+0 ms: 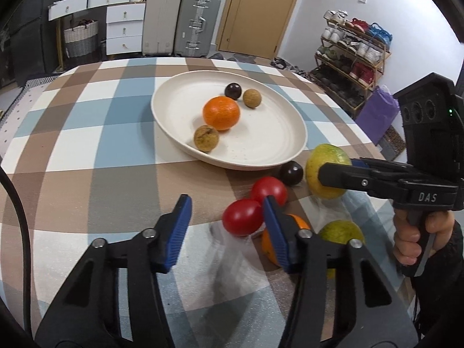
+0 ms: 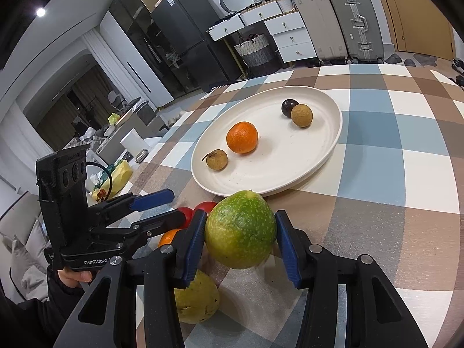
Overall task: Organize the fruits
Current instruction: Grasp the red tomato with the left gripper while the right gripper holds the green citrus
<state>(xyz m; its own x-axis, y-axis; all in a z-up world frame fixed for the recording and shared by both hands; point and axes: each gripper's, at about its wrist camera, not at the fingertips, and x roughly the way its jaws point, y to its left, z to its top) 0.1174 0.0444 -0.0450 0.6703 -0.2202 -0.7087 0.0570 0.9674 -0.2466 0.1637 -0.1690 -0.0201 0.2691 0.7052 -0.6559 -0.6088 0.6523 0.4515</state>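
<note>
A cream plate (image 1: 278, 145) (image 2: 324, 150) on the checked tablecloth holds an orange (image 1: 221, 113) (image 2: 242, 137), a dark plum (image 1: 233, 91) and two brown longans (image 1: 252, 98) (image 1: 206, 138). My right gripper (image 2: 240, 232) (image 1: 333, 174) is shut on a green-yellow passion fruit (image 2: 240, 230) (image 1: 327, 162) and holds it above the table just in front of the plate. My left gripper (image 1: 226, 220) (image 2: 162, 206) is open and empty, right beside two red tomatoes (image 1: 242, 217) (image 1: 268, 190). A dark plum (image 1: 291, 173), an orange (image 1: 298, 223) and a yellow-green fruit (image 1: 342, 232) (image 2: 197, 301) lie on a clear plastic bag.
The clear plastic bag (image 1: 237, 261) lies crumpled on the near table. The table's right edge (image 1: 362, 133) is close, with a shoe rack (image 1: 353, 58) beyond. Suitcases (image 1: 197, 17) and drawers stand behind the table.
</note>
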